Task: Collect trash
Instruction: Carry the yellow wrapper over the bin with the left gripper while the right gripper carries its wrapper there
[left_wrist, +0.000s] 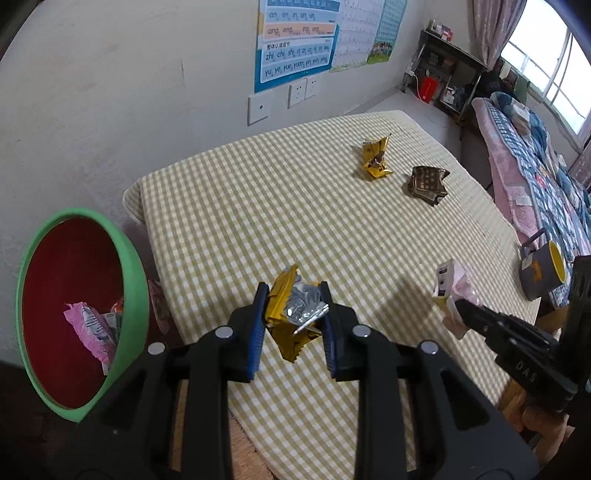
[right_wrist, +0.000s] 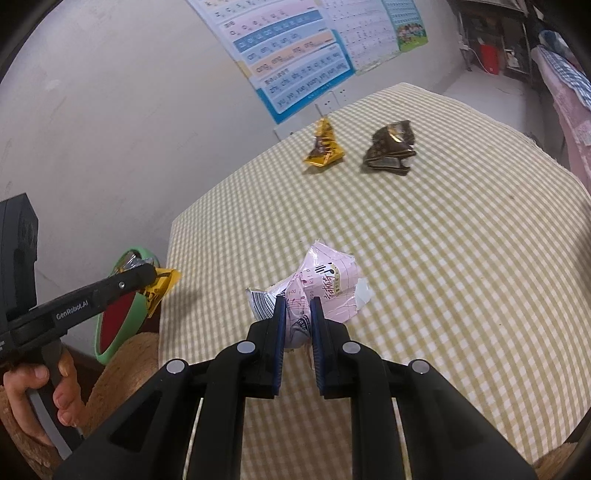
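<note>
— Fingers of the left gripper (left_wrist: 293, 314): how are they set?

— Clamped on a crumpled yellow and silver wrapper (left_wrist: 295, 312), which is pinched between the blue pads (left_wrist: 259, 325) and held clear of the checked tablecloth (left_wrist: 258, 221). Off to the left of those fingers, below the table edge, a green-rimmed bin (left_wrist: 135, 280) with a red inside is seen, with a pink packet (left_wrist: 90, 328) and other scraps lying in it.

— And the right gripper (right_wrist: 297, 317)?

— Its fingers are closed on a crushed pink and white packet (right_wrist: 328, 284); most of the packet sticks out beyond the fingertips, above the cloth. To the left of these fingers the left gripper is seen from the side, gripped by a hand (right_wrist: 37, 391), with the yellow wrapper at its tip just in front of the bin's rim.

— What is left farther out?

— Well beyond both pairs of fingers, two pieces lie on the cloth near each other but apart: a gold wrapper (left_wrist: 376, 158) and, to its right, a dark brown wrapper (left_wrist: 428, 182). A grey mug (left_wrist: 543, 271) with a yellow inside is seen at the right of the left gripper's view. Behind the table, charts (left_wrist: 295, 40) are fixed to the wall.
</note>
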